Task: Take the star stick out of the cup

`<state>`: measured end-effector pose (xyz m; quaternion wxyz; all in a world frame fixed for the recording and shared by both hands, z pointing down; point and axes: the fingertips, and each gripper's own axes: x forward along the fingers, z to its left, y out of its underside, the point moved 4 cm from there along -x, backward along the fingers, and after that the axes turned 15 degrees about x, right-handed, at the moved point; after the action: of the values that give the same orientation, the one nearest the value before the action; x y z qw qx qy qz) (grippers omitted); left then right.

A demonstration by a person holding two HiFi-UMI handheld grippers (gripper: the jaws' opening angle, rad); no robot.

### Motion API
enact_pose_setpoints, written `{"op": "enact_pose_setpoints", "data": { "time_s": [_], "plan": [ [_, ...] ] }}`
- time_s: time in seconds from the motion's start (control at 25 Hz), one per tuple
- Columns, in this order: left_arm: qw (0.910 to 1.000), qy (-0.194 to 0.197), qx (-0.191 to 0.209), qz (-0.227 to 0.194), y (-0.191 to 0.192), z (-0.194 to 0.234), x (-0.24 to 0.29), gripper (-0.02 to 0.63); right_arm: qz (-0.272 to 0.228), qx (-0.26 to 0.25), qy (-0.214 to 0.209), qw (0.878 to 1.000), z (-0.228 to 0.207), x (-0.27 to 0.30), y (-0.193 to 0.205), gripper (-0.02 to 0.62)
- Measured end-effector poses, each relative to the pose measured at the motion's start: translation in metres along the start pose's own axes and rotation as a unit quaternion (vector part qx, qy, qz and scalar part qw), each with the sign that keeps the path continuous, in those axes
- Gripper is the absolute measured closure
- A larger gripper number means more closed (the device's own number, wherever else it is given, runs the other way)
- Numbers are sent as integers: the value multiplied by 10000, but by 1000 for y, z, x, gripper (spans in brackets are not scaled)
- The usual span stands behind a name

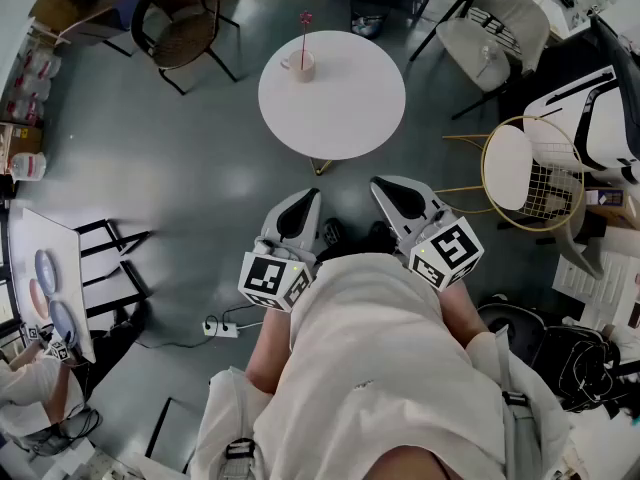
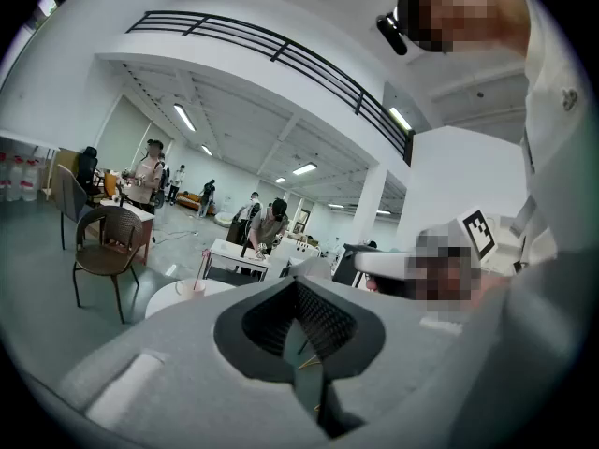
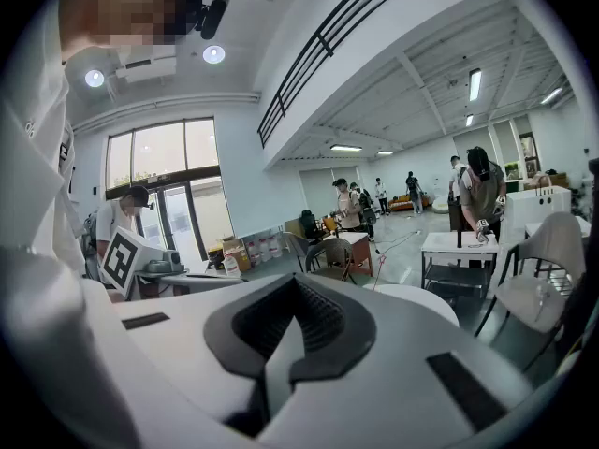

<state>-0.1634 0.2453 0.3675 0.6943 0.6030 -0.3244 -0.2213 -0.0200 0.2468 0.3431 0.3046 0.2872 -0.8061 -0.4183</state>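
Observation:
A white cup (image 1: 298,65) stands near the far left rim of the round white table (image 1: 345,103). A thin stick with a pink star (image 1: 306,16) on top rises upright out of it. Both grippers hover short of the table's near edge, close to the person's body. My left gripper (image 1: 308,196) is shut and holds nothing, and so does my right gripper (image 1: 380,182). In the left gripper view the cup (image 2: 195,287) shows far ahead, over the closed left gripper (image 2: 298,325). In the right gripper view the table (image 3: 412,297) lies beyond the closed right gripper (image 3: 281,330).
A brown wicker chair (image 1: 178,8) stands at the far left of the table and a white chair (image 1: 500,28) at the far right. A gold wire chair (image 1: 520,168) is close on the right. A power strip (image 1: 222,328) lies on the floor at the left.

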Motion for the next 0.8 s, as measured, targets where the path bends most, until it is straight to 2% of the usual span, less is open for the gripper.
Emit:
{"op": "enact_pose_setpoints", "data": {
  "time_s": [0.48, 0.68, 0.8],
  "plan": [
    [9996, 174, 172, 138, -2, 1, 12, 597, -182, 117, 93, 9997, -7, -5, 0, 589],
    [9994, 207, 155, 210, 0, 1, 17, 597, -484, 934, 256, 9941, -26, -8, -4, 588],
    [9994, 199, 125, 241, 5, 0, 16, 597, -465, 851, 363, 9946, -30, -11, -3, 588]
  ]
}}
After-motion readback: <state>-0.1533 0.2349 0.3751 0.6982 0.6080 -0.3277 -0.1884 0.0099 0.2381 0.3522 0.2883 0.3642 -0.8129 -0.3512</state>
